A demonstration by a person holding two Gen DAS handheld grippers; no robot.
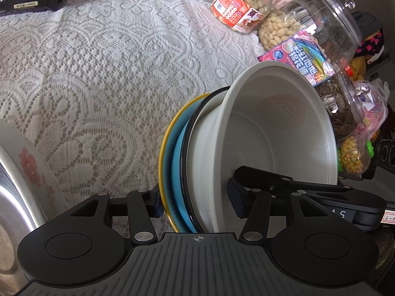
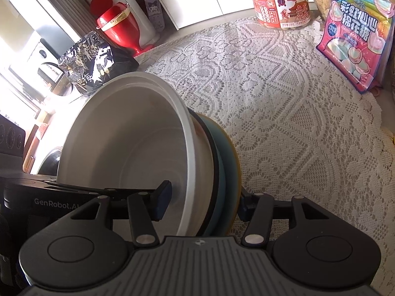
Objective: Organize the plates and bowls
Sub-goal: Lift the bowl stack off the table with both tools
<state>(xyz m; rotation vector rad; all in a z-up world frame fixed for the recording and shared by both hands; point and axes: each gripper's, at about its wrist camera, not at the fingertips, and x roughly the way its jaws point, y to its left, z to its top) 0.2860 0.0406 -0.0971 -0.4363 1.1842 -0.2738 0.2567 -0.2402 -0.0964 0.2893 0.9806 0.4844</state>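
Note:
A stack of dishes is held on edge above the lace tablecloth: a white bowl [image 1: 279, 133] nested on a dark-rimmed dish, a blue plate [image 1: 178, 170] and a yellow plate [image 1: 165, 153]. My left gripper [image 1: 195, 201] is shut on the stack, one finger behind the yellow plate, one inside the bowl. My right gripper [image 2: 202, 203] is shut on the same stack from the other side; the white bowl [image 2: 128, 138] and blue plate [image 2: 226, 170] show there. The other gripper's finger shows inside the bowl in each view.
A steel-and-floral dish [image 1: 27, 170] sits at the left. A peanut jar [image 1: 243, 5], clear snack jars [image 1: 318, 24] and a marshmallow bag [image 2: 355, 32] stand along the table's far side. A black snack bag [image 2: 91, 61] lies at the far left edge. The lace cloth [image 1: 98, 74] covers the table.

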